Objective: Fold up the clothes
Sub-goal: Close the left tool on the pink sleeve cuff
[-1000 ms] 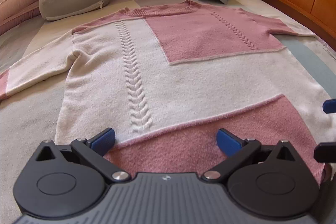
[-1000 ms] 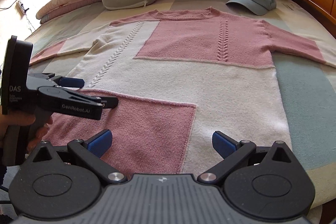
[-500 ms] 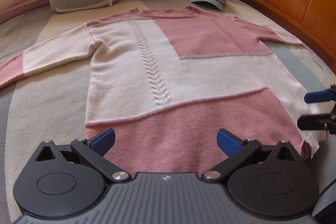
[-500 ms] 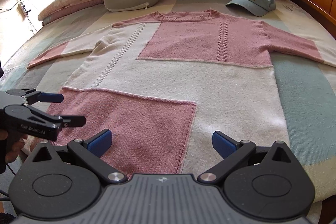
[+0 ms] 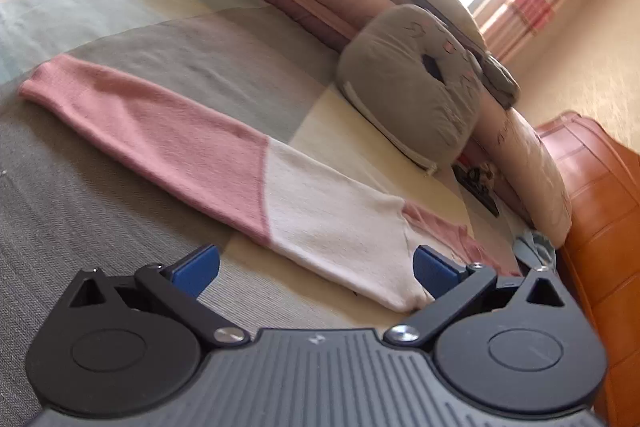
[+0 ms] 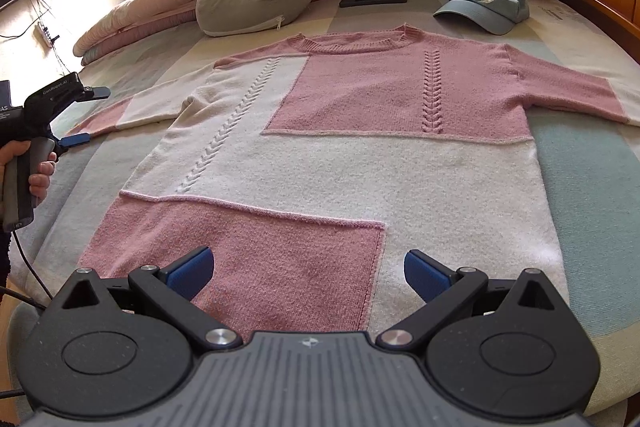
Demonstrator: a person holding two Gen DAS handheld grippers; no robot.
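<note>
Left gripper [image 5: 316,265] faces the sleeve [image 5: 224,163]; both grippers open and empty.

Sweater [image 6: 360,155] lies flat on the bed [image 6: 592,179], pink and white, unfolded. The sleeve runs lengthwise away from its body; the left gripper is nearer it, while the right gripper [image 6: 308,273] hovers at the hem.

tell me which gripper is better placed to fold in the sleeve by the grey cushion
Left. The left gripper is open beside that sleeve, facing it; the right gripper is open at the sweater hem.
</note>
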